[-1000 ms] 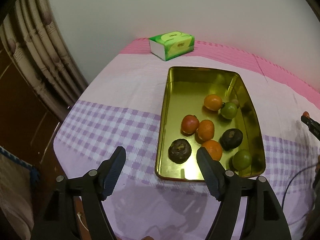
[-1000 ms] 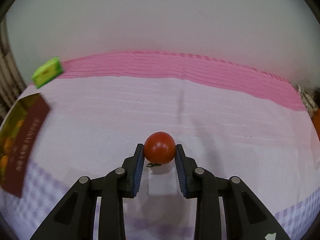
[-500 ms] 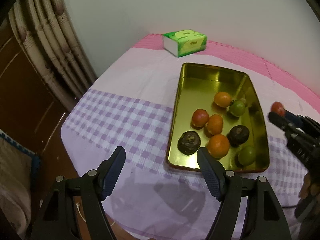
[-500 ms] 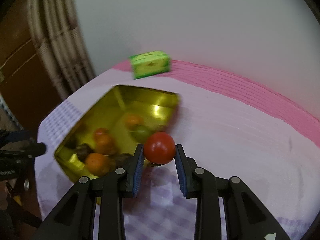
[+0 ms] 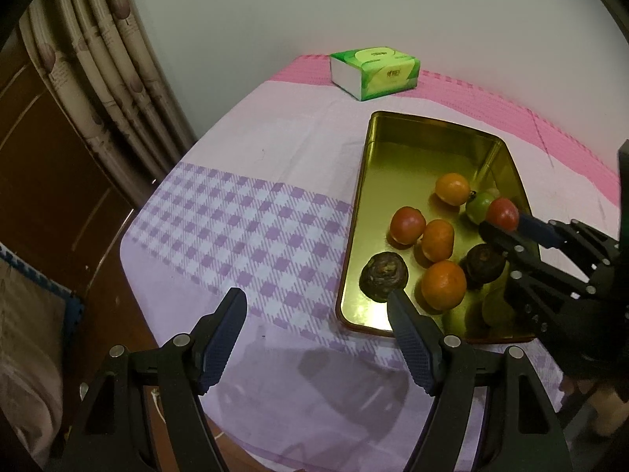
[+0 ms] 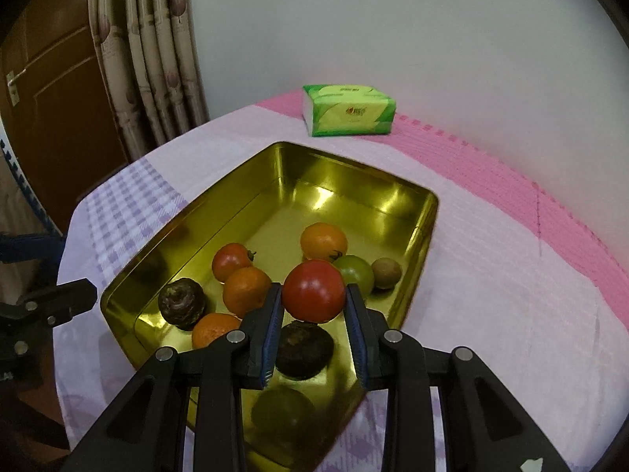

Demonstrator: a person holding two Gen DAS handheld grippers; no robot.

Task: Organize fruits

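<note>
Since my right tongs (image 6: 313, 308) are clamped on the red tomato (image 6: 313, 290) right over the gold tray (image 6: 355, 183), the risky bit from here is the drop. The tomato sits dead centre of the right wrist frame, above the pile in the near half of the tray, with a dark fruit (image 6: 303, 350) directly under it and a green one (image 6: 355, 273) just behind. If I let go from up here, I reckon it lands on those round things and rolls, maybe knocking the oranges (image 6: 245, 290) about or bouncing over the low rim at lower right (that wall looks pretty shallow). Squeezing harder isn't the fix either, since a ripe tomato could split between the pads.

The far half of the tray, upper middle of the frame, is bare, so that looks the safer spot to set it.

My left tongs (image 5: 316, 338) hang open with nothing in them at the bottom of the left wrist frame, just short of the tray's near edge. If I drift them forward they could nudge the tray and shift everything. The tissue pack (image 5: 375, 72) is well clear.
</note>
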